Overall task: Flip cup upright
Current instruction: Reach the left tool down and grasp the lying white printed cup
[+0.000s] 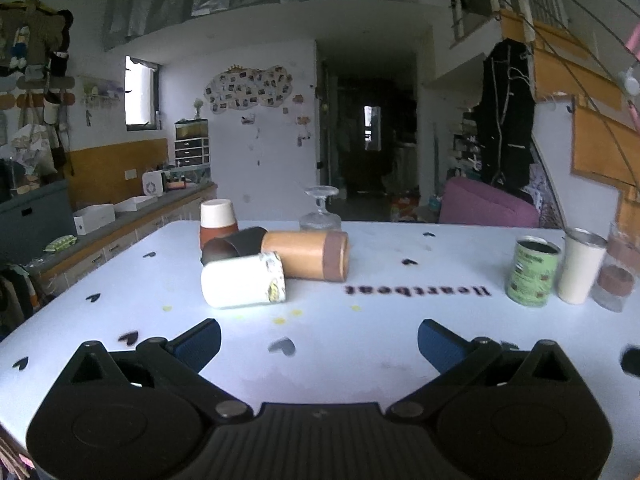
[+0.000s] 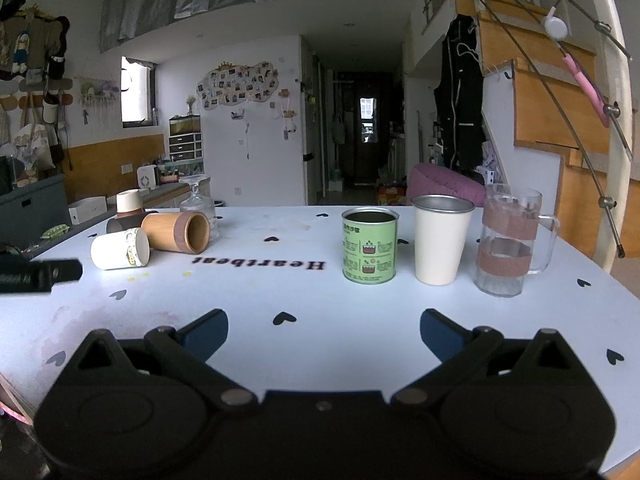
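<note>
A white cup (image 1: 242, 280) lies on its side on the white table (image 1: 360, 340), next to a wooden cup (image 1: 306, 255) and a dark cup (image 1: 232, 244), both also on their sides. A white-and-brown cup (image 1: 217, 218) and a stemmed glass (image 1: 321, 210) stand upside down behind them. My left gripper (image 1: 319, 344) is open and empty, short of the white cup. My right gripper (image 2: 324, 334) is open and empty, short of an upright green can (image 2: 370, 246). The lying white cup (image 2: 120, 249) and wooden cup (image 2: 176, 231) show at the left of the right wrist view.
An upright cream tumbler (image 2: 440, 240) and a glass mug (image 2: 508, 240) stand right of the green can. The left gripper's dark body (image 2: 36, 276) enters at the left edge. A counter (image 1: 120, 220) runs along the left; a pink seat (image 1: 488, 204) is behind the table.
</note>
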The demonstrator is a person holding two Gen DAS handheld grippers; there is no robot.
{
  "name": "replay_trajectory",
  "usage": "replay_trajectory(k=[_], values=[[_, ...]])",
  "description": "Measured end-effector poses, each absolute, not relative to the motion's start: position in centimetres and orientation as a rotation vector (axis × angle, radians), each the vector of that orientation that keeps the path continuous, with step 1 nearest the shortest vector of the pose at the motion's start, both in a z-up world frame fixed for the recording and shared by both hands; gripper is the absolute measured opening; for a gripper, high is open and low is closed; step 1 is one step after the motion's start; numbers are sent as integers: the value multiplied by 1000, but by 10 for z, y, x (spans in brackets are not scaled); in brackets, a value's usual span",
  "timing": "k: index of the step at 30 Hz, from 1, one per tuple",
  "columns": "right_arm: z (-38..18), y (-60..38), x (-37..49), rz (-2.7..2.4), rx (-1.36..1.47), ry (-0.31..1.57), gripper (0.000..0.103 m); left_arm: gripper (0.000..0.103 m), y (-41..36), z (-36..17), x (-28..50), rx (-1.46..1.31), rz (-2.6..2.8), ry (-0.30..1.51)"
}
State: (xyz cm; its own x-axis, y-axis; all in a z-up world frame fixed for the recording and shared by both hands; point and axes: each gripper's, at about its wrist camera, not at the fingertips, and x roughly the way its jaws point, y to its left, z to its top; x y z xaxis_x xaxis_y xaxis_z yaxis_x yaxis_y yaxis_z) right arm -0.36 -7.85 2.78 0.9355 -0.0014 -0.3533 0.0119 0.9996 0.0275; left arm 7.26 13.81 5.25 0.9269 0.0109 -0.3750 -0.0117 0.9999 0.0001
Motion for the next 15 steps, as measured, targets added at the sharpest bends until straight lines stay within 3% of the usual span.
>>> replay_trajectory(k=[7, 15], values=[[22, -76, -2, -7, 36, 367, 103, 103, 156, 63, 118, -29, 39, 403], [16, -76, 1, -5, 44, 381, 103, 102, 178, 70, 181, -283, 136, 446]])
